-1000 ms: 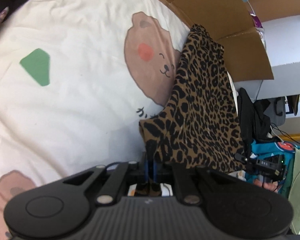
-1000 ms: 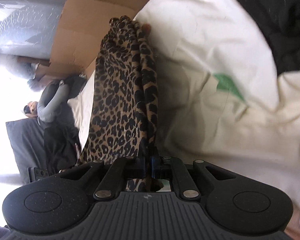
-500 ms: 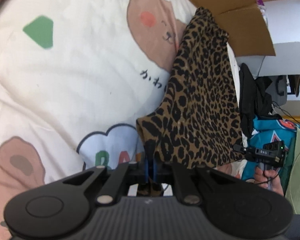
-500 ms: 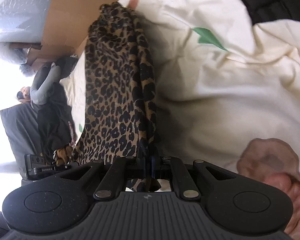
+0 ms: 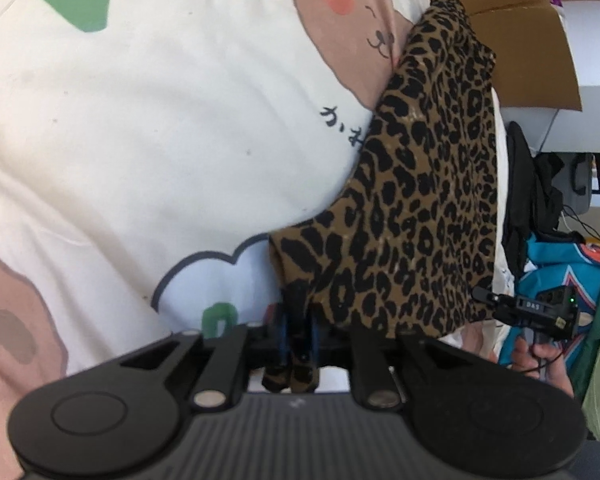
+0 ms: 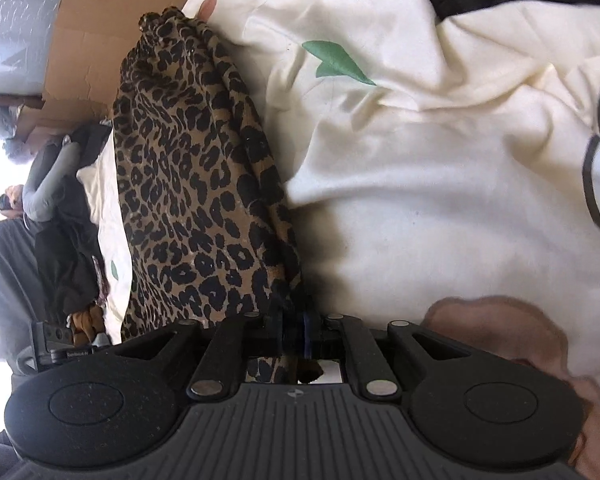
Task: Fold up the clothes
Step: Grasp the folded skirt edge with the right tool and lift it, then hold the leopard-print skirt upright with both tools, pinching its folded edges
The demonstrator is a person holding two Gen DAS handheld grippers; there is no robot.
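Leopard-print garment point(image 5: 428, 200): we held it stretched over the cream bedsheet point(image 5: 160, 128), running toward 12 o'clock.
Left gripper point(image 5: 298, 332): clamped on one corner.
Right gripper point(image 6: 294, 330): pinched another corner.

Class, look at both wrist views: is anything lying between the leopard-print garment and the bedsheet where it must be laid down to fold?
Nothing visible does. Both the left gripper and right gripper pinch the leopard-print garment, and the cream bedsheet beside it shows only printed patterns.
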